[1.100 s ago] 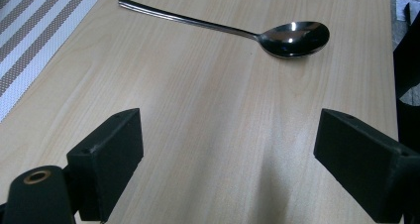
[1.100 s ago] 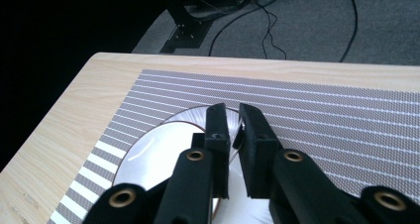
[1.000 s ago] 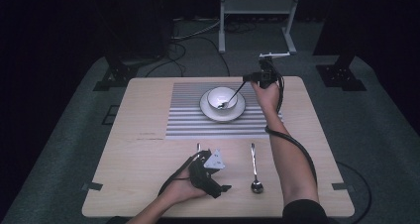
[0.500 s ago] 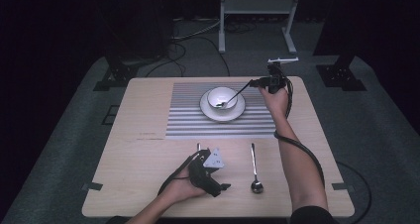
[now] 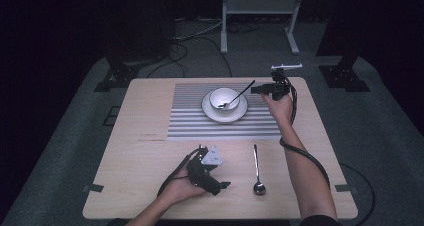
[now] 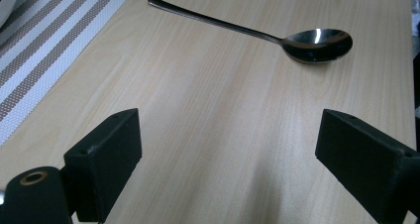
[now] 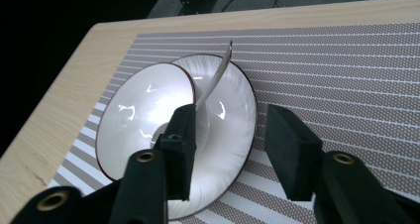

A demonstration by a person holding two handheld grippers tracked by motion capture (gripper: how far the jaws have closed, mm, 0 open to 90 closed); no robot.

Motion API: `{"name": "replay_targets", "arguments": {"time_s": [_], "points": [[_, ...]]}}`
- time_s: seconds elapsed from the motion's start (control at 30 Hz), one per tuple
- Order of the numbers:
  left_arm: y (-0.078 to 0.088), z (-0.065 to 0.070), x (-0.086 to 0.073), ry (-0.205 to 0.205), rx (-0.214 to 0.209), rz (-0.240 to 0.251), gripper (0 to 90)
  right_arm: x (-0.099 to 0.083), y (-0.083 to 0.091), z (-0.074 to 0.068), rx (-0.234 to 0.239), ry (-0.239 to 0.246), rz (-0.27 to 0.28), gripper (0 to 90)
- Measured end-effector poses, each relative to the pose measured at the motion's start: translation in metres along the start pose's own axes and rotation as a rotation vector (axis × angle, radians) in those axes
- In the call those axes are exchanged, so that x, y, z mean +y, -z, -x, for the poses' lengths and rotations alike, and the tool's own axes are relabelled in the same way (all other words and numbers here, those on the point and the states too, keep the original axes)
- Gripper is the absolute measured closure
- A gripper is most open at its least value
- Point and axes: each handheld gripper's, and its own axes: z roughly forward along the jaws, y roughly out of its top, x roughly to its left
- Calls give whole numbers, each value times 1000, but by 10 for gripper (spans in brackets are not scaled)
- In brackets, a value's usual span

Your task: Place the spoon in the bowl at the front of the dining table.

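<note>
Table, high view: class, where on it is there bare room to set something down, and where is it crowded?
Bare wood runs down the table's left side, from the striped mat to the left gripper. The near right corner past the loose spoon is partly free. Crowded: the mat's far right, with bowl, saucer and right gripper.

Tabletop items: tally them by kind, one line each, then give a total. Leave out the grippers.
Spoons: 2, one in the bowl, one lying on the bare wood
Bowls: 1
Plates: 1, under the bowl
Striped placemats: 1
Total: 5
</note>
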Motion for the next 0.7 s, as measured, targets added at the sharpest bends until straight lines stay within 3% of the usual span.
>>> {"name": "replay_targets", "arguments": {"time_s": [0.33,0.7], "points": [[1,-1,0,7,3,6,93,-14,2,0,63,12,-28,374],[2,-2,0,9,7,4,92,-41,11,-1,86,61,-74,297]]}}
